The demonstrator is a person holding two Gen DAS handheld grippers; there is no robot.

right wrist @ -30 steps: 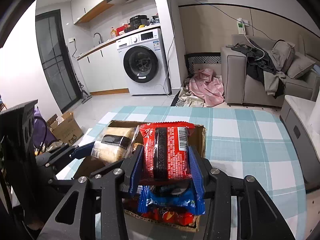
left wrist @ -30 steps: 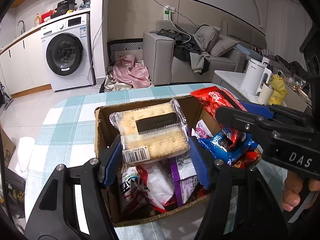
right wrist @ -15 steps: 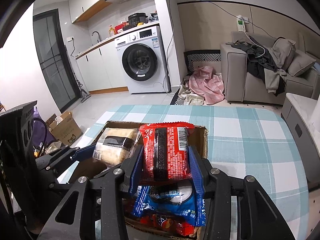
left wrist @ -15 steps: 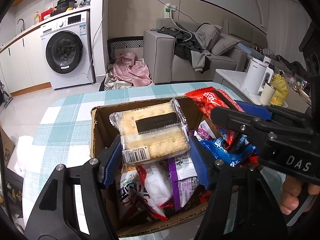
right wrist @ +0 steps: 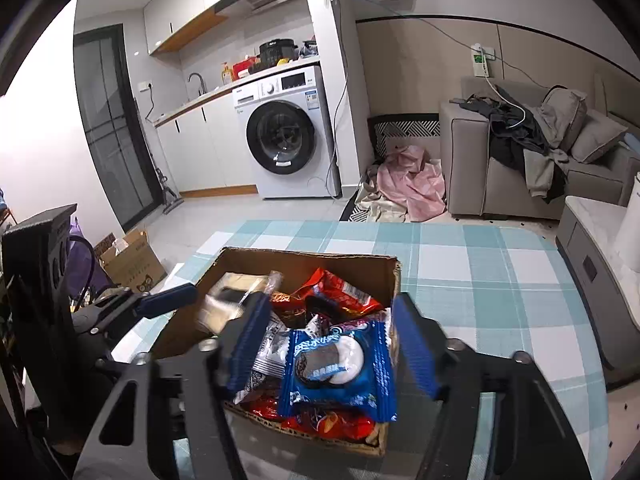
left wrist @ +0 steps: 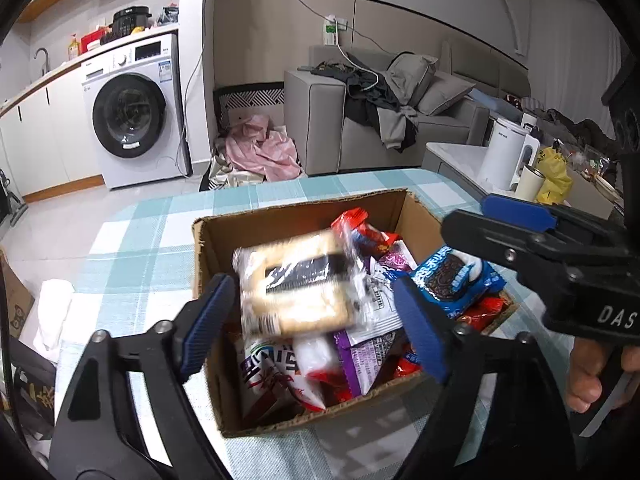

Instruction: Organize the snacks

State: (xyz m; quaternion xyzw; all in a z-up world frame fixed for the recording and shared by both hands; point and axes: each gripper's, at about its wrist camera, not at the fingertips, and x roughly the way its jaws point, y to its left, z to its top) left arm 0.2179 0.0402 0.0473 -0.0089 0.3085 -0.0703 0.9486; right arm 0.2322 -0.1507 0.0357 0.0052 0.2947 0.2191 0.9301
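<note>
A cardboard box (left wrist: 300, 208) (right wrist: 308, 256) full of snack packs stands on the checked table. My left gripper (left wrist: 316, 316) hangs over its near left side, jaws opening. The clear cracker pack (left wrist: 296, 284) (right wrist: 228, 300) is blurred and loose between the blue pads, which no longer press on it. My right gripper (right wrist: 332, 344) is over the box's right side, its jaws opening too. The red snack pack (right wrist: 332, 292) (left wrist: 360, 232) lies in the box beyond its fingers. A blue cookie pack (right wrist: 340, 364) (left wrist: 452, 280) lies on top below them.
The teal checked tablecloth (right wrist: 480, 280) runs right and behind the box. A white kettle (left wrist: 504, 152) and cup (left wrist: 528, 184) stand on a side counter at right. A person's hand (left wrist: 588, 376) holds the right gripper's handle. A cardboard carton (right wrist: 132, 260) sits on the floor.
Both grippers have opened. The cracker pack has slipped from the left pads and is dropping, and the red pack has left the right pads and fallen into the box.
</note>
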